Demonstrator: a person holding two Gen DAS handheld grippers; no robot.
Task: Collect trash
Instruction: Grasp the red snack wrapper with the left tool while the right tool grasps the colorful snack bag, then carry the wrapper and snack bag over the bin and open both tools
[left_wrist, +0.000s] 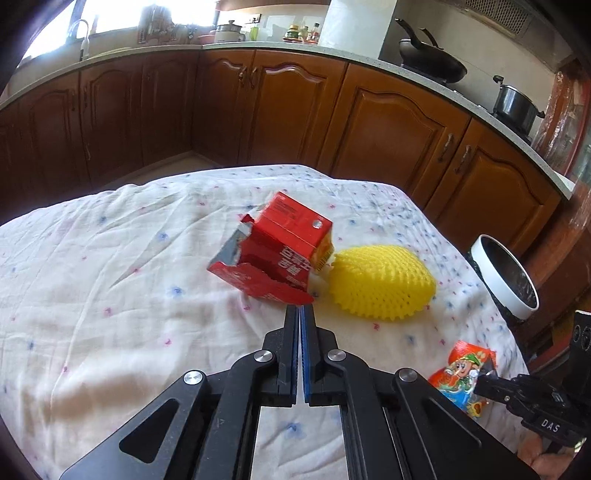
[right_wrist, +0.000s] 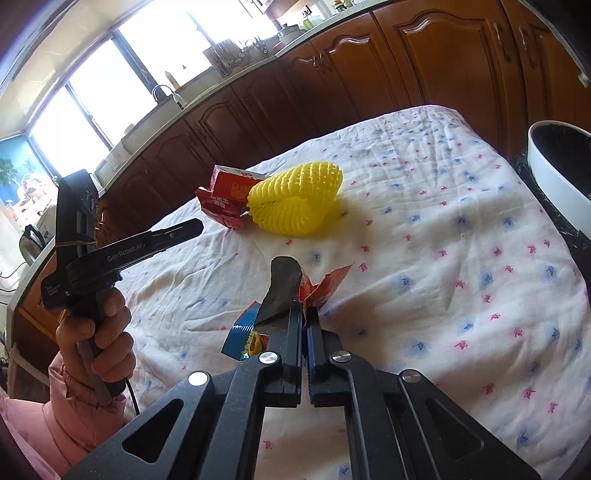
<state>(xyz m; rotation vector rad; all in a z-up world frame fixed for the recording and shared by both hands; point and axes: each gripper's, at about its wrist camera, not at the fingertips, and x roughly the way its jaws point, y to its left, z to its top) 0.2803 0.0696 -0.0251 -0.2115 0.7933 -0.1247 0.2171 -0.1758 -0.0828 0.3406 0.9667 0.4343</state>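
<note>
Your left gripper (left_wrist: 300, 308) pinches the red carton's (left_wrist: 275, 245) flap; your right gripper (right_wrist: 303, 310) clamps the snack wrapper (right_wrist: 284, 295), partly hidden behind its jaws.

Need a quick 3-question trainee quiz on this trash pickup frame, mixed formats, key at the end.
1. True or false: the right tongs are shut on the snack wrapper.
2. What touches the red carton: A) the yellow foam net B) the bin C) a spoon?
3. Fill in: the left tongs grip the carton by its ___ flap.

Key: 1 true; 2 A; 3 torn-open.
</note>
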